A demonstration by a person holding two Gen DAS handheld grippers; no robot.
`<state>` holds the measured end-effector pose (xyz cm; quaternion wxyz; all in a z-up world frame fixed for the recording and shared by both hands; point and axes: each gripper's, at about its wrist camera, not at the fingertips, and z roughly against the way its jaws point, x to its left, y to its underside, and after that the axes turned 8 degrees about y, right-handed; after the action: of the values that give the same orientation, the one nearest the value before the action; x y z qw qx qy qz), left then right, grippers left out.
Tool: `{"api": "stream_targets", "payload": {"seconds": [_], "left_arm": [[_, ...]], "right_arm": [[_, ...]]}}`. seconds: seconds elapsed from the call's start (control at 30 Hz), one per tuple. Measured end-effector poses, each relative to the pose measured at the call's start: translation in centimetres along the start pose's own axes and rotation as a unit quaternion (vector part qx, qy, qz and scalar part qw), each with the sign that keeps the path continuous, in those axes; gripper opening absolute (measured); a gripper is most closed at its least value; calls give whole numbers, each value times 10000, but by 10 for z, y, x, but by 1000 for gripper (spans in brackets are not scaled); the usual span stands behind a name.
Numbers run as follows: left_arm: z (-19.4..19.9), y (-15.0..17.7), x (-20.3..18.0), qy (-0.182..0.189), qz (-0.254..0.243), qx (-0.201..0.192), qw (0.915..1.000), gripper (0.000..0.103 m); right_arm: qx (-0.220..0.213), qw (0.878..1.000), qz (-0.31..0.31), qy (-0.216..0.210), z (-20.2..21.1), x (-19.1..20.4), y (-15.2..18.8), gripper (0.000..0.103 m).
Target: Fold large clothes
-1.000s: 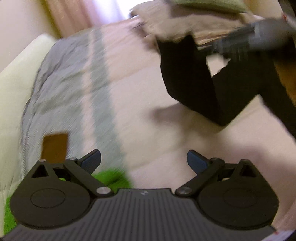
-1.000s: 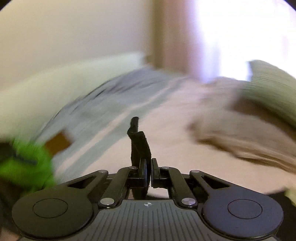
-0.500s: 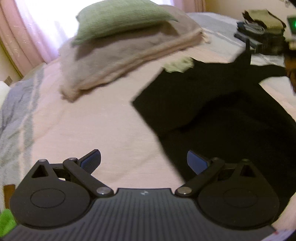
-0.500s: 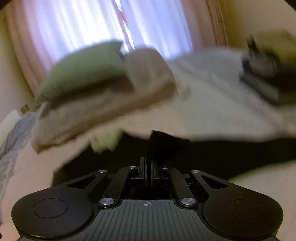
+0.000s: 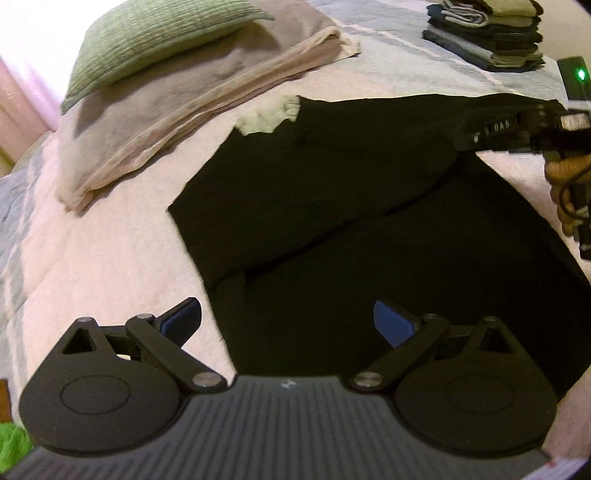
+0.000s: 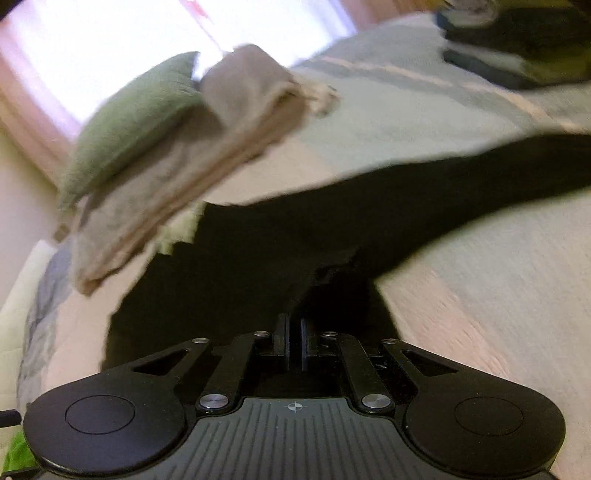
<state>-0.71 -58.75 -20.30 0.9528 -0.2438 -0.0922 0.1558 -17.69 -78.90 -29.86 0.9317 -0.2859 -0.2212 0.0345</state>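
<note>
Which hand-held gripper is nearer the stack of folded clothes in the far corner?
Right. The right hand-held gripper, clamped on the black garment, sits just below the stack; the left hand-held gripper hovers open, farther back.

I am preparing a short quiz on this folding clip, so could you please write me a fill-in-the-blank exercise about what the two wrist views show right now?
1. The garment spread on the bed is ____ in colour.
2. The left gripper has its jaws ____, with nothing pinched between them.
3. The right gripper is shut on a bunch of the ____.
4. The green cushion lies on top of a folded ____ blanket.

Missing words: black; open; garment; beige
</note>
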Motion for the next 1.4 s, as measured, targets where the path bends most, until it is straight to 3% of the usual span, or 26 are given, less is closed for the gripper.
{"api": "stream_targets", "payload": {"seconds": [0.1, 0.17, 0.23, 0.3, 0.43, 0.6, 0.73, 0.83, 0.93, 1.07, 1.3, 1.37, 1.4], "left_arm": [[-5, -6, -3, 144, -100, -64, 9998, 98], [-6, -9, -3, 265, -166, -129, 9994, 98], [-8, -11, -1, 325, -235, -147, 9991, 98], [-10, -14, 0, 374, -298, -176, 9987, 98], [-18, -28, -3, 445, -396, -236, 9979, 98], [-31, -65, -29, 513, -470, -348, 9970, 98], [-47, -98, -68, 459, -446, -357, 9973, 98], [-64, -121, -98, 431, -110, -302, 9986, 99], [-86, -138, -127, 289, 187, -135, 9993, 99], [-107, -154, -157, 266, 456, 66, 9986, 99], [-118, -173, -194, 252, 171, 225, 9993, 99], [-119, -176, -199, 270, 131, 261, 9992, 99], [-118, -176, -199, 276, 109, 260, 9992, 99]], "right_arm": [[171, 9986, -420, 271, 1, -16, 6, 3], [141, 9973, -615, 374, 8, -21, 7, 10], [101, 9966, -664, 482, 16, -24, 6, 33], [63, 9958, -645, 646, 26, -28, 3, 42], [-78, 9909, -785, 1091, 47, -55, -14, 45], [-392, 9785, -868, 1831, 83, -129, -50, 46], [-437, 9632, -324, 2631, 92, -189, -83, 46], [-368, 9698, -436, 2373, 91, -238, -102, 46], [-402, 9749, -1158, 1859, 91, -291, -114, 47], [-508, 9635, -2257, 1351, 79, -347, -117, 47], [-967, 9484, -2939, 694, 68, -395, -115, 46], [-1042, 9437, -3058, 711, 77, -396, -115, 27], [-1086, 9430, -3066, 707, 83, -395, -117, 4]]}}
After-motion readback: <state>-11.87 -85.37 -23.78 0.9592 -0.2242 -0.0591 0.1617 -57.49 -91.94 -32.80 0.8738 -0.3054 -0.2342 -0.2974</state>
